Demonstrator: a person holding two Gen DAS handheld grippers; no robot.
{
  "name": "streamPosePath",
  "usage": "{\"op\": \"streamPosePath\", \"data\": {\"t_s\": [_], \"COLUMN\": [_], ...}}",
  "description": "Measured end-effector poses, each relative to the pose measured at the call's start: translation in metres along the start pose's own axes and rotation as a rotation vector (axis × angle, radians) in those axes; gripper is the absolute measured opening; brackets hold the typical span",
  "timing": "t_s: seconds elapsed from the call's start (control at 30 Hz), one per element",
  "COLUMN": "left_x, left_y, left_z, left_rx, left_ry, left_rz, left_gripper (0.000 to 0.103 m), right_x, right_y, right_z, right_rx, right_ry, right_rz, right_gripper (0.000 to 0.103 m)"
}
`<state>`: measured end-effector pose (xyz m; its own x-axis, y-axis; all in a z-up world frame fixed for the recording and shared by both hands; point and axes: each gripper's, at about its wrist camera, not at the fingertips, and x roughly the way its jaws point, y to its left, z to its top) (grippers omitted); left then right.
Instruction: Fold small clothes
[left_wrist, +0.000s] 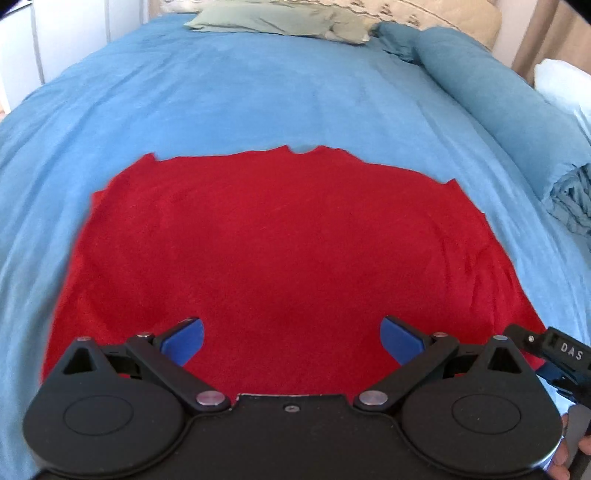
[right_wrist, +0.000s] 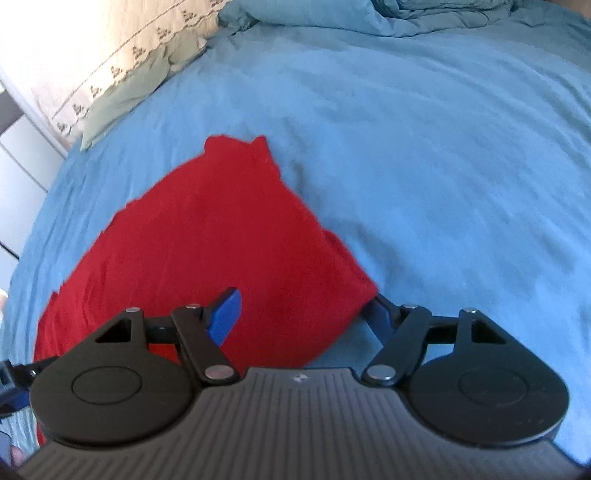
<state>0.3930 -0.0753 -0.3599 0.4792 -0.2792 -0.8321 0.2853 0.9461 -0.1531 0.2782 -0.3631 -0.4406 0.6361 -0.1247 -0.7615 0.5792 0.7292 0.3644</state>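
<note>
Red cotton garment (left_wrist: 266, 251) lies flat on blue bedspread (left_wrist: 258, 96) for folding; left gripper (left_wrist: 291, 338) and right gripper (right_wrist: 301, 314) gape wide, apparently holding nothing.

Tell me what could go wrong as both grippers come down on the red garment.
1. The right gripper straddles the corner of the red garment; one finger looks partly under it, so it may pinch the blue sheet too.
2. The left gripper, open over mid-cloth, could bunch it rather than catch an edge.
</note>
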Motion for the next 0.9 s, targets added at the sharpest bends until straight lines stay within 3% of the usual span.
{"op": "streamPosePath", "data": {"t_s": [0.2, 0.37, 0.43, 0.5, 0.53, 0.6, 0.67, 0.77, 0.9], "left_x": [0.024, 0.035, 0.038, 0.043, 0.047, 0.055, 0.062, 0.070, 0.071], "left_y": [-0.012, -0.015, -0.015, -0.014, -0.013, -0.011, -0.008, -0.007, -0.009], "left_z": [0.019, 0.027, 0.027, 0.026, 0.027, 0.027, 0.026, 0.025, 0.031], "left_rx": [0.020, 0.057, 0.080, 0.092, 0.096, 0.096, 0.075, 0.068, 0.070], "left_ry": [0.027, 0.056, 0.063, 0.067, 0.072, 0.090, 0.101, 0.100, 0.130], "left_rz": [-0.010, 0.009, 0.012, 0.018, 0.022, 0.037, 0.038, 0.054, 0.072], "left_gripper": [0.103, 0.103, 0.103, 0.103, 0.103, 0.103, 0.103, 0.103, 0.103], "right_x": [0.014, 0.024, 0.033, 0.044, 0.047, 0.051, 0.052, 0.047, 0.013], "right_y": [-0.018, -0.021, -0.018, -0.013, -0.011, -0.010, -0.006, 0.005, 0.043], "right_z": [0.018, 0.034, 0.044, 0.052, 0.054, 0.060, 0.066, 0.072, 0.078], "right_rx": [0.074, -0.060, -0.110, -0.160, -0.173, -0.173, -0.183, -0.188, -0.234], "right_ry": [0.010, 0.061, 0.129, 0.169, 0.175, 0.176, 0.194, 0.223, 0.171], "right_rz": [0.065, 0.175, 0.261, 0.271, 0.273, 0.268, 0.242, 0.215, 0.240], "right_gripper": [0.087, 0.089, 0.089, 0.087, 0.085, 0.070, 0.039, 0.029, 0.027]}}
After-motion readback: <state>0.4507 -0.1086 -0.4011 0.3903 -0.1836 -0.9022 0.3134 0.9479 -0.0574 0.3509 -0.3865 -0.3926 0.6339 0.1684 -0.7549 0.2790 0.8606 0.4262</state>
